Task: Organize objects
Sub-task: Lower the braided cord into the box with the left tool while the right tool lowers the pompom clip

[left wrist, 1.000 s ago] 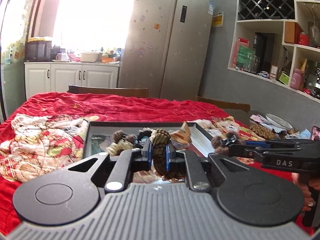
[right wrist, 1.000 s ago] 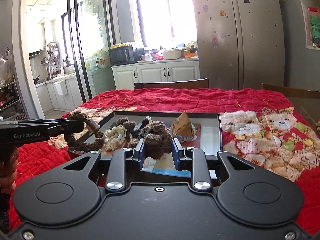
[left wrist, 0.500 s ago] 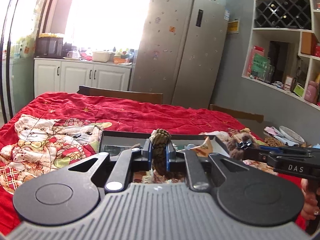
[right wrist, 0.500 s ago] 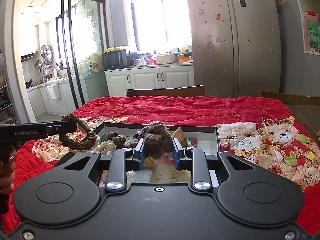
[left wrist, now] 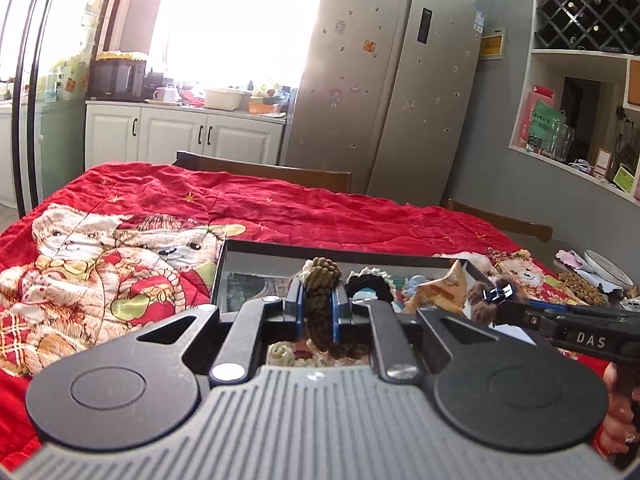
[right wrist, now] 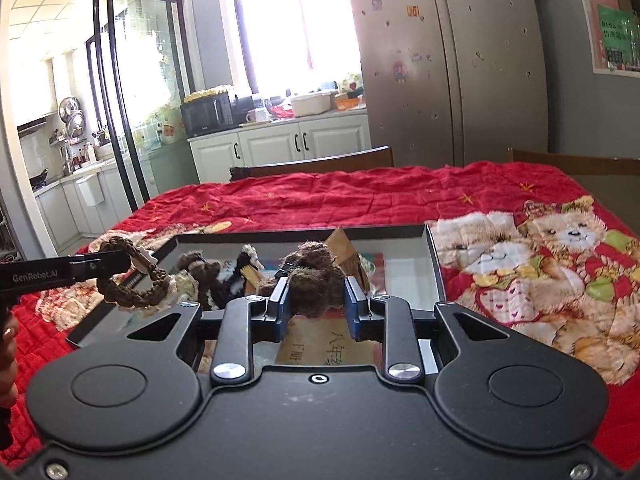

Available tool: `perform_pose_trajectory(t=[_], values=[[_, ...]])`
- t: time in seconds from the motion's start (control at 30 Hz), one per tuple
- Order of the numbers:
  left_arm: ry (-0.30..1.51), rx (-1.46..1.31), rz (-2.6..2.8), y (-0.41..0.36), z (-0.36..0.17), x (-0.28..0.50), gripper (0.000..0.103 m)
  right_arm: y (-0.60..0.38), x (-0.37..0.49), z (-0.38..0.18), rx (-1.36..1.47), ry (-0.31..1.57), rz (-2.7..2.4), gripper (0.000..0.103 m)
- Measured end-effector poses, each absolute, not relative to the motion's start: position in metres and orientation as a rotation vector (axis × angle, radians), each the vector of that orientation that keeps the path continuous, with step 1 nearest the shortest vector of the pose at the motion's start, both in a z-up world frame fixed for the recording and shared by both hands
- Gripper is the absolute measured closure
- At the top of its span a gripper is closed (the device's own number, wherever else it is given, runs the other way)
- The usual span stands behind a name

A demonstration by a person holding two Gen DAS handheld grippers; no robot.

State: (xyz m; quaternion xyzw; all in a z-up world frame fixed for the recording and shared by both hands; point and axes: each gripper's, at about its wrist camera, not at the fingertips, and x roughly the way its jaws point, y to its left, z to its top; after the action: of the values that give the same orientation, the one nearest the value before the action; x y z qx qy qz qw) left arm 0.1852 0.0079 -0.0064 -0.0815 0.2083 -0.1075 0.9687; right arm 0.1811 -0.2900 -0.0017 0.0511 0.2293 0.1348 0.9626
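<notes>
My left gripper is shut on a braided olive-brown hair ring and holds it above the near left part of a black tray. That ring also shows in the right wrist view, hanging from the left gripper. My right gripper is shut on a fuzzy dark brown hair tie above the tray. In the left wrist view the right gripper shows at the right with the brown hair tie.
The tray holds several more hair ties, a small paper pyramid and cards. It lies on a red bear-print cloth. Wooden chairs stand at the far side. Dishes sit at the right.
Both grippers have lifted up with their hair ties; the tray now sits lower and farther in both views. The grips are unchanged.
</notes>
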Motion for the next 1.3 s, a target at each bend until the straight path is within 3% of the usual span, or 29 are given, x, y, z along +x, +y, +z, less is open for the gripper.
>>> perform_pose_trajectory(t=[1.3], values=[[0.502, -0.106, -0.124, 0.012, -0.039, 0.209, 0.086, -0.287, 0.204, -0.034, 0.086, 0.498, 0.224, 0.077]])
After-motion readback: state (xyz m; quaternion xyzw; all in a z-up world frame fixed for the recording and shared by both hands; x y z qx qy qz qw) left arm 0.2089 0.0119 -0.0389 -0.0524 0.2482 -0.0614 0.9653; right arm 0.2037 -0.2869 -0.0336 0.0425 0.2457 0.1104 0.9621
